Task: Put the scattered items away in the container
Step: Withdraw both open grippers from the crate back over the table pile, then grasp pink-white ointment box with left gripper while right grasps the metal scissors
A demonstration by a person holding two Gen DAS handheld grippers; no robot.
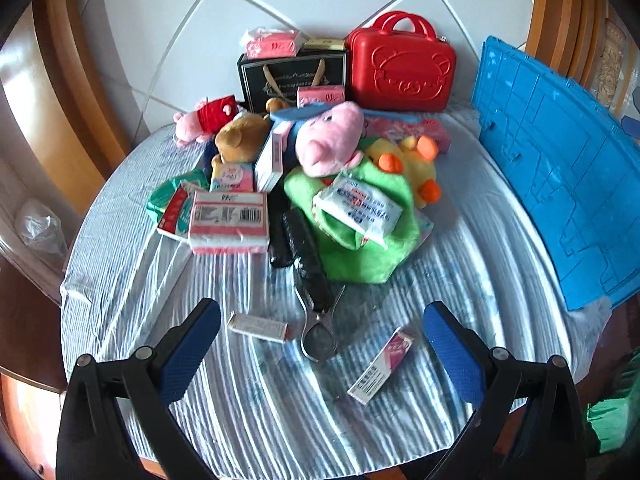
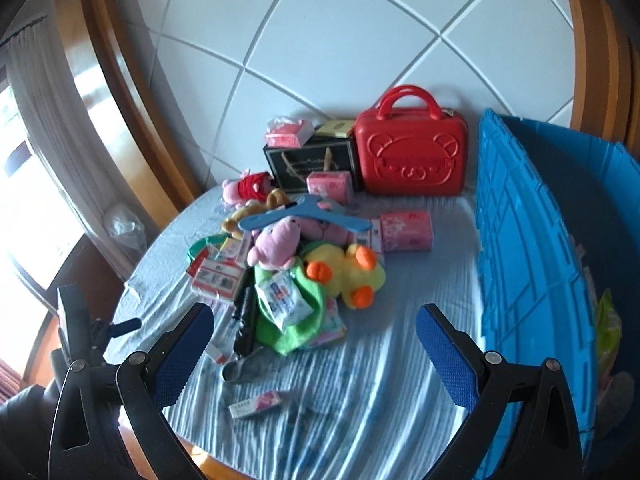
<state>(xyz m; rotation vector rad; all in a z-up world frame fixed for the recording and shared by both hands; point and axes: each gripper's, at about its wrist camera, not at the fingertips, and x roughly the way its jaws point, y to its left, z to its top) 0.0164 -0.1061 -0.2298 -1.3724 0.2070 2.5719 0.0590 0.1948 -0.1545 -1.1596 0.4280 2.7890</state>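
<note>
Toys and packets sit heaped mid-table [image 1: 460, 264], pink pig plush [image 1: 328, 138] on top, blue crate [image 2: 528, 248] along the right edge. My left gripper [image 1: 320, 320] and right gripper [image 2: 314, 322] both hover spread wide, holding nothing.

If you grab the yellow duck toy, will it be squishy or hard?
Probably squishy: the yellow duck looks like plush, with rounded stuffed shapes. It likely weighs little and would dent between the fingers rather than slip. It leans on the green plush, so lifting it may nudge that pile.
</note>
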